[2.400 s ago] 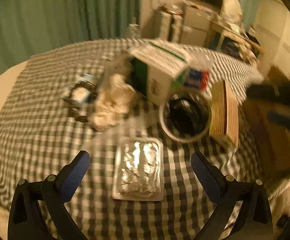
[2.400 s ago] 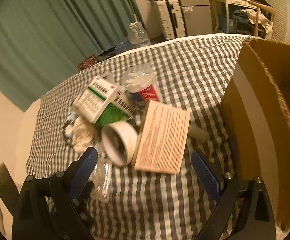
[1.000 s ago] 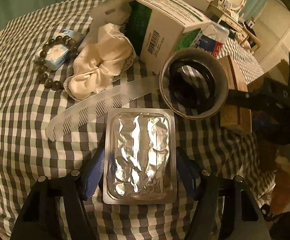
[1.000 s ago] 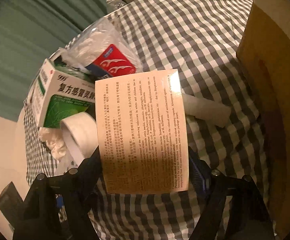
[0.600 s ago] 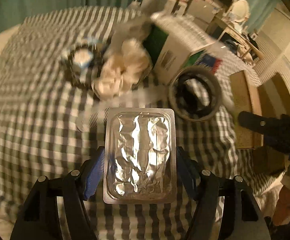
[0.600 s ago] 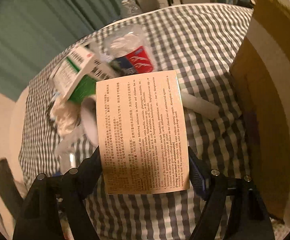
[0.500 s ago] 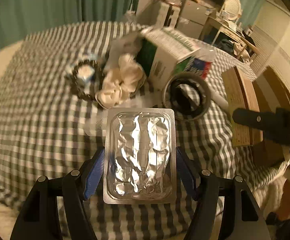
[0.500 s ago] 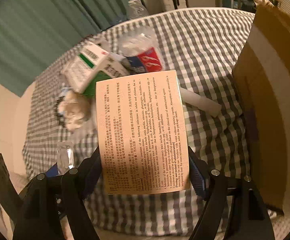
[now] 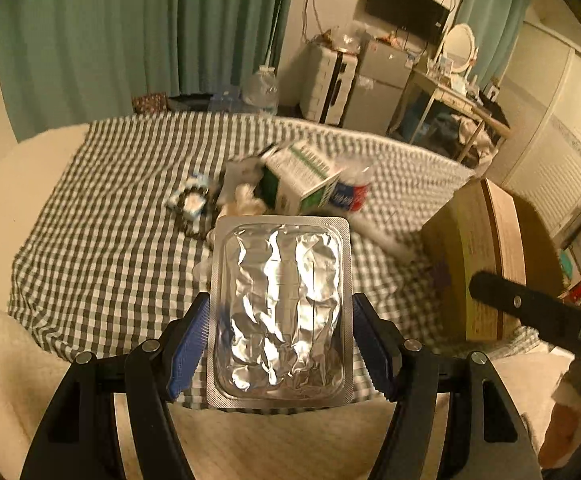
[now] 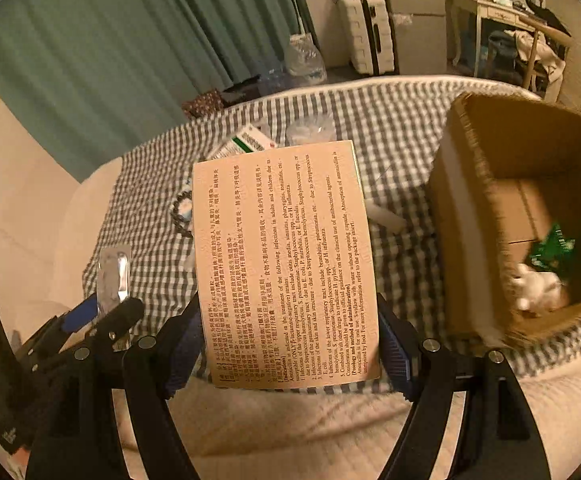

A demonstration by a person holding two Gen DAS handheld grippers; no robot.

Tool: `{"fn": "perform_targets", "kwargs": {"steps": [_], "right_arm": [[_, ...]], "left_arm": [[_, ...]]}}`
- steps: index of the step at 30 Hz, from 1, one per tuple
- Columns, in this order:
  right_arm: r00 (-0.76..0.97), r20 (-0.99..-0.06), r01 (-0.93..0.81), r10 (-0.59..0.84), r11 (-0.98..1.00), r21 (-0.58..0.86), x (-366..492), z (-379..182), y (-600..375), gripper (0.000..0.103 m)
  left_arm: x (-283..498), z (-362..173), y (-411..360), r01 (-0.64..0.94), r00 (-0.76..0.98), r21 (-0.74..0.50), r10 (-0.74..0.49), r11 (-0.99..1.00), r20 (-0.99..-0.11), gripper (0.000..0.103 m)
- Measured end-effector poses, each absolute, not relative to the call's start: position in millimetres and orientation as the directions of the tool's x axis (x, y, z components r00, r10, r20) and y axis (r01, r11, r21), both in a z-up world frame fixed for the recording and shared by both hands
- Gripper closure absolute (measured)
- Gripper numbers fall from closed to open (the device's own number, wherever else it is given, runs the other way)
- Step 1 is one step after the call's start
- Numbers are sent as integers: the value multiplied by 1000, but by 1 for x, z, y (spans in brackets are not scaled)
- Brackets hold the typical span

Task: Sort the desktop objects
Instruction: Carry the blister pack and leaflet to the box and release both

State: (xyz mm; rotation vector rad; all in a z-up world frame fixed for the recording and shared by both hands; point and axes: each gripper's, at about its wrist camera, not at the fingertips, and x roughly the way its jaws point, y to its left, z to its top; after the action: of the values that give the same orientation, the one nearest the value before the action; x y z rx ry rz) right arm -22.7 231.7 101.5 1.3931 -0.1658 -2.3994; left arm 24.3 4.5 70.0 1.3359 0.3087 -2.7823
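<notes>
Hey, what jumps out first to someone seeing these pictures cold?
Each pair of tongs holds something up over the checked cloth: the left tongs clamp a silver pill sheet, the right tongs a printed medicine box. An open cardboard box stands at the right.

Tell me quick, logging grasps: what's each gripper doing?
Left gripper: shut on foil blister pack.
Right gripper: shut on medicine box.

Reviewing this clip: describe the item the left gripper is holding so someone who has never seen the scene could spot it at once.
Start at the checkered tablecloth with the open cardboard box at its right edge. Lifted above the cloth's near edge, the left gripper clamps a blister pack by its long sides. It is the only crinkled, shiny silver foil rectangle; the medicine box in the right gripper is matte tan with printed text.
</notes>
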Motion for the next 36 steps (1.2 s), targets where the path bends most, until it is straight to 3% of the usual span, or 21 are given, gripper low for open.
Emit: {"fn": "perform_targets", "kwargs": {"steps": [7,10,14,27,29,30,31,34,36], "right_arm": [[-547,-748,211,-376,-926,311,-3,150,289,27],[-590,-723,165,-359,-930,328,-5,161,315,27],[-638,-704,92,-314,-938,335,-2,171,363,27],[-628,-769,-195,-118,-933,302,-73,116,480,27],[-623,-771,-223,-129,-916,334,-87,107,495,26],[-624,-770,-227,-137,-911,346,-91,105,500,25],[-630,-763,-238,-147,-898,369,-95,102,504,25],[-658,-740,-249,-140,-887,389,-97,105,507,7],[-685,-717,-246,-129,-885,394,-93,112,506,7]], "left_arm": [[24,126,68,30,-681,-175,109,-984,-724,33],[15,149,106,-64,-695,-246,220,-967,-684,33],[0,165,167,-164,-716,-203,258,-965,-648,33],[-79,103,296,-258,-631,-208,327,-944,-704,32],[-85,96,299,-260,-617,-239,351,-936,-705,19],[-89,92,299,-250,-616,-252,355,-935,-703,6],[-90,91,298,-241,-625,-253,349,-937,-698,0],[-87,92,295,-264,-639,-253,365,-931,-677,0],[-81,98,289,-286,-637,-234,367,-929,-678,0]]}}
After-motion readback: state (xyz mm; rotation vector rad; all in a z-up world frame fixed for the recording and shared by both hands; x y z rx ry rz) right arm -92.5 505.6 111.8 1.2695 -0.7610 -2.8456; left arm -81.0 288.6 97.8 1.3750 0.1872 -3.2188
